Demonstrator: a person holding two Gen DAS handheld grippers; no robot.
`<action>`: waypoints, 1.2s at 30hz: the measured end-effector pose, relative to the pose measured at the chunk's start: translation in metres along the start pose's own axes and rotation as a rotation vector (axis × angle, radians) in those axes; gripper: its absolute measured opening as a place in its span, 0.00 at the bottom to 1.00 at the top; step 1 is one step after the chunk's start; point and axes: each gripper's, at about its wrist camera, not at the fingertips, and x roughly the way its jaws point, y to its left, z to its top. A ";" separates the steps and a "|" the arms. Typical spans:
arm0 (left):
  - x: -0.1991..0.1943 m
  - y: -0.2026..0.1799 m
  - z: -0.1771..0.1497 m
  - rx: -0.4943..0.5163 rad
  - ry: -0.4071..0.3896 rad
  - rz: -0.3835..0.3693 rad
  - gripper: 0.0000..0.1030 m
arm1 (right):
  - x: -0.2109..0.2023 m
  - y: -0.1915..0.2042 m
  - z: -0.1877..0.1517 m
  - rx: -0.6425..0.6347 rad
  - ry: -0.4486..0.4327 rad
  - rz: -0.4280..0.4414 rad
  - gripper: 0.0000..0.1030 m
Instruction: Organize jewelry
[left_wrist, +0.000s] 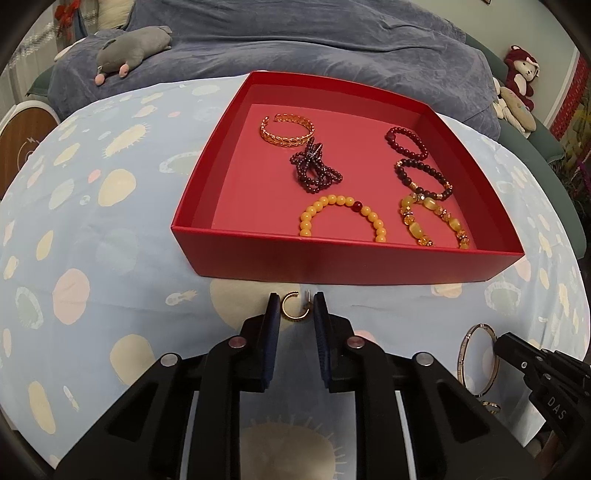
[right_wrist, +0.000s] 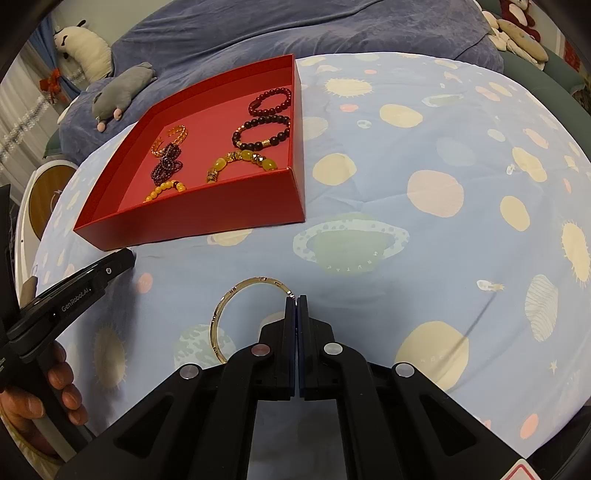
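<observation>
A small gold hoop earring (left_wrist: 291, 316) lies on the patterned cloth just in front of the red box (left_wrist: 332, 262). My left gripper (left_wrist: 296, 301) is narrowed around it, and both pads touch its sides. The red box (right_wrist: 192, 218) holds several bracelets: gold cuff (left_wrist: 286, 129), dark bead cluster (left_wrist: 314, 168), yellow beads (left_wrist: 343, 216), amber beads (left_wrist: 428, 218) and two dark strands (left_wrist: 406, 142). To the right, my right gripper (right_wrist: 296, 297) is shut on the rim of a thin gold bangle (right_wrist: 258, 278). The bangle (left_wrist: 480, 325) and that gripper (left_wrist: 498, 341) also show in the left wrist view.
A light blue cloth with planet prints (right_wrist: 424, 166) covers the round surface. Beyond it a blue blanket (left_wrist: 332, 44) carries plush toys (left_wrist: 133, 50). A small gold piece (left_wrist: 491, 407) lies below the bangle. A hand (right_wrist: 62, 387) grips the left tool at the lower left of the right wrist view.
</observation>
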 end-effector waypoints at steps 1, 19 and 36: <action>-0.002 0.000 -0.001 -0.002 0.001 -0.004 0.18 | -0.002 0.000 -0.001 0.000 -0.002 0.002 0.01; -0.055 0.003 -0.034 -0.005 -0.015 -0.024 0.18 | -0.030 0.012 -0.007 -0.015 -0.029 0.020 0.45; -0.060 0.009 -0.044 -0.017 -0.004 -0.034 0.18 | 0.003 0.042 -0.020 -0.133 0.004 -0.079 0.56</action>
